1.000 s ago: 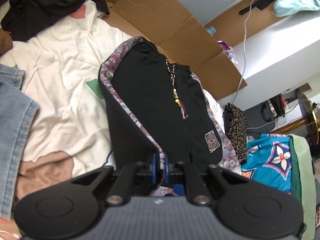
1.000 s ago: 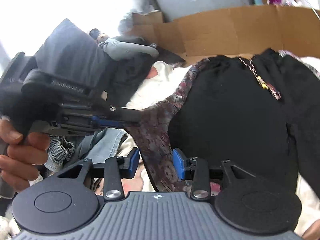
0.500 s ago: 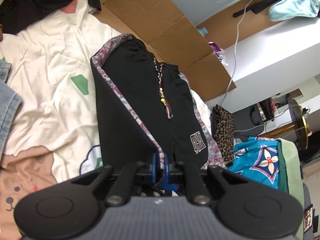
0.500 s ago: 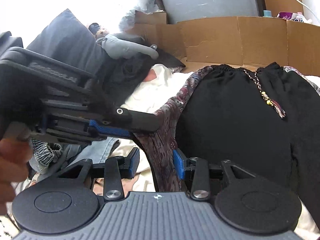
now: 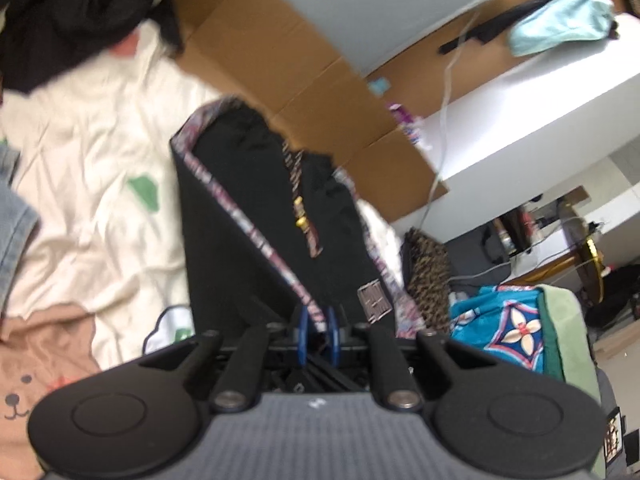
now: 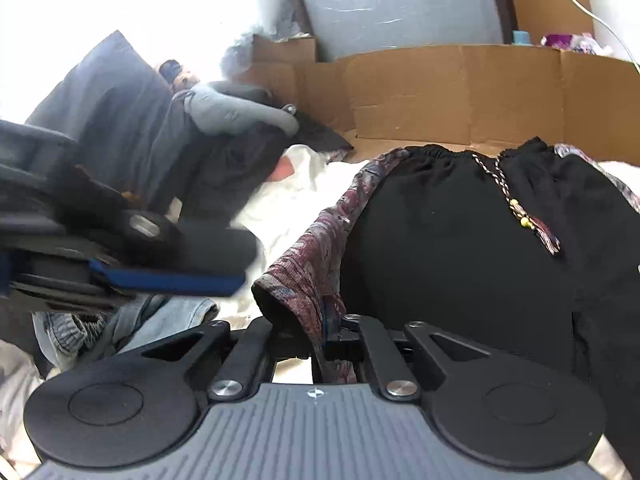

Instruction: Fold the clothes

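The left gripper (image 5: 319, 330), in the left wrist view, has its blue pads drawn nearly together on the patterned side stripe of the black shorts (image 5: 256, 200). It pinches the trim rather than the plain cloth, likely because the seam is the stiffest edge and gives a straight line to fold along. From that pinch the near flap of the shorts rises off the cream bedsheet (image 5: 92, 152), while the far end with the waistband and beaded drawstring (image 5: 300, 208) lies flat on the bed, in front of the cardboard (image 5: 256, 52). This view is blurred, so fine detail is lost.

In the right wrist view, the right gripper (image 6: 316, 324) is closed on a bunched fold of the same patterned trim, one blue pad showing against the cloth and the other hidden behind it. Holding the same edge at a second spot would keep the lifted side taut. The left gripper reaches in from the left, its blue pad seen edge-on and blurred, just beside that trim. The shorts spread away to the right, waistband near the cardboard, and denim jeans (image 6: 160, 320) lie below the left gripper.
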A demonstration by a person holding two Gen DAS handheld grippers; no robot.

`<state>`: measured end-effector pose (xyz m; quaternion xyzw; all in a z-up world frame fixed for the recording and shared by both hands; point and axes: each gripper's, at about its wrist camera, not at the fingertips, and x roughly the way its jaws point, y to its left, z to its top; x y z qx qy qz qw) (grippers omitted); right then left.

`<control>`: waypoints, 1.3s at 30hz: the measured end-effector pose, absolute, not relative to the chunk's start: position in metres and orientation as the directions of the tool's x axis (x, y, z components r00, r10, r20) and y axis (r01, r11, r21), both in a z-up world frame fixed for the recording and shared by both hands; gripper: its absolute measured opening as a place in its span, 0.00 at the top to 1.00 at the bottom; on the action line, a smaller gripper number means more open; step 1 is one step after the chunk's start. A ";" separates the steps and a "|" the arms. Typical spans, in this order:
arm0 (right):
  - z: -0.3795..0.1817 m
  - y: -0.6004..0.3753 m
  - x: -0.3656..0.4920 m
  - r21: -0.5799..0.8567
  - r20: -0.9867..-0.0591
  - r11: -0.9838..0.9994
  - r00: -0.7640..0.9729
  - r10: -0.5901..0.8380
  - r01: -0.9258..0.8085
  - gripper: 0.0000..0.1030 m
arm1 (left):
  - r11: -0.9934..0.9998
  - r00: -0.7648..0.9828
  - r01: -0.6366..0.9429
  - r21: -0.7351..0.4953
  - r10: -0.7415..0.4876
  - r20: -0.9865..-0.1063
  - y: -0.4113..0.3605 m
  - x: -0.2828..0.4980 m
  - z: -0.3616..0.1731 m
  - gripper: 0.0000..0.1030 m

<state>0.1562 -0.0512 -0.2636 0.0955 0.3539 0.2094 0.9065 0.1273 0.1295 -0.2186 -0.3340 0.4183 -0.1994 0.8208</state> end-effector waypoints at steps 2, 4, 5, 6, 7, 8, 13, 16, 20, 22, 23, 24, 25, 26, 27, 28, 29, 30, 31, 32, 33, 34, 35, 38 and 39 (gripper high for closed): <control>-0.263 -0.058 0.158 0.332 -0.602 0.893 0.662 0.448 -0.302 0.98 | 0.697 0.572 0.038 -0.716 -0.603 -0.556 0.128 0.124 -0.216 0.89; -0.259 -0.066 0.161 0.336 -0.603 0.892 0.659 0.450 -0.302 0.98 | 0.710 0.573 0.027 -0.703 -0.588 -0.571 0.125 0.123 -0.216 0.87; -0.257 -0.070 0.163 0.340 -0.604 0.890 0.655 0.454 -0.304 0.98 | 0.715 0.572 0.019 -0.698 -0.580 -0.579 0.124 0.123 -0.217 0.86; -0.254 -0.075 0.165 0.346 -0.606 0.886 0.648 0.461 -0.307 0.98 | 0.716 0.571 0.008 -0.698 -0.577 -0.584 0.123 0.123 -0.219 0.84; -0.251 -0.079 0.168 0.346 -0.609 0.884 0.641 0.467 -0.315 0.98 | 0.716 0.570 -0.003 -0.698 -0.573 -0.590 0.122 0.123 -0.220 0.84; -0.247 -0.083 0.169 0.340 -0.611 0.883 0.637 0.470 -0.324 0.98 | 0.716 0.569 -0.014 -0.698 -0.568 -0.594 0.120 0.123 -0.222 0.83; -0.230 -0.108 0.180 0.329 -0.635 0.889 0.622 0.459 -0.320 0.98 | 0.716 0.575 -0.062 -0.696 -0.544 -0.611 0.112 0.129 -0.231 0.72; -0.223 -0.125 0.187 0.330 -0.657 0.899 0.613 0.439 -0.289 0.98 | 0.707 0.579 -0.088 -0.702 -0.536 -0.614 0.105 0.133 -0.236 0.71; -0.213 -0.144 0.195 0.322 -0.680 0.910 0.606 0.413 -0.259 0.98 | 0.703 0.584 -0.117 -0.701 -0.523 -0.621 0.095 0.136 -0.239 0.69; -0.209 -0.147 0.200 0.314 -0.690 0.911 0.595 0.412 -0.268 0.98 | 0.708 0.585 -0.121 -0.696 -0.516 -0.626 0.089 0.136 -0.239 0.66; -0.208 -0.148 0.202 0.310 -0.699 0.910 0.582 0.415 -0.277 0.98 | 0.710 0.584 -0.123 -0.694 -0.513 -0.629 0.086 0.136 -0.240 0.65; -0.207 -0.148 0.204 0.304 -0.709 0.908 0.568 0.418 -0.289 0.98 | 0.712 0.581 -0.126 -0.691 -0.511 -0.633 0.083 0.137 -0.240 0.65; -0.206 -0.147 0.205 0.292 -0.719 0.907 0.555 0.418 -0.304 0.98 | 0.714 0.579 -0.129 -0.688 -0.509 -0.637 0.081 0.137 -0.241 0.65; -0.205 -0.146 0.205 0.276 -0.730 0.905 0.542 0.417 -0.325 0.98 | 0.715 0.576 -0.137 -0.686 -0.506 -0.642 0.078 0.138 -0.242 0.65; -0.203 -0.145 0.203 0.255 -0.739 0.901 0.530 0.416 -0.351 0.98 | 0.716 0.574 -0.144 -0.684 -0.503 -0.647 0.075 0.139 -0.243 0.65; -0.201 -0.144 0.201 0.229 -0.747 0.896 0.521 0.413 -0.381 0.98 | 0.715 0.571 -0.151 -0.682 -0.500 -0.651 0.073 0.139 -0.244 0.65; -0.199 -0.142 0.199 0.203 -0.756 0.889 0.511 0.409 -0.411 0.98 | 0.715 0.569 -0.159 -0.681 -0.498 -0.655 0.070 0.140 -0.245 0.65; -0.197 -0.141 0.196 0.181 -0.761 0.880 0.504 0.408 -0.440 0.98 | 0.714 0.566 -0.166 -0.680 -0.496 -0.659 0.068 0.140 -0.246 0.65; -0.195 -0.142 0.194 0.168 -0.764 0.872 0.498 0.411 -0.460 0.98 | 0.715 0.562 -0.174 -0.677 -0.493 -0.664 0.066 0.141 -0.246 0.65; -0.193 -0.144 0.194 0.169 -0.765 0.867 0.491 0.416 -0.470 0.98 | 0.718 0.556 -0.183 -0.672 -0.488 -0.673 0.063 0.142 -0.247 0.65; -0.191 -0.148 0.196 0.180 -0.765 0.864 0.485 0.424 -0.471 0.98 | 0.722 0.552 -0.190 -0.666 -0.482 -0.680 0.060 0.142 -0.248 0.65; -0.188 -0.153 0.199 0.194 -0.764 0.862 0.479 0.432 -0.469 0.98 | 0.725 0.547 -0.196 -0.660 -0.478 -0.687 0.058 0.143 -0.249 0.65; -0.186 -0.158 0.202 0.206 -0.762 0.860 0.475 0.440 -0.466 0.98 | 0.729 0.542 -0.201 -0.655 -0.474 -0.694 0.055 0.143 -0.250 0.65; -0.181 -0.171 0.209 0.212 -0.769 0.855 0.460 0.445 -0.473 0.98 | 0.741 0.528 -0.210 -0.638 -0.464 -0.712 0.047 0.145 -0.251 0.65; -0.180 -0.177 0.211 0.221 -0.768 0.854 0.456 0.450 -0.471 0.98 | 0.744 0.524 -0.212 -0.634 -0.461 -0.716 0.044 0.145 -0.251 0.65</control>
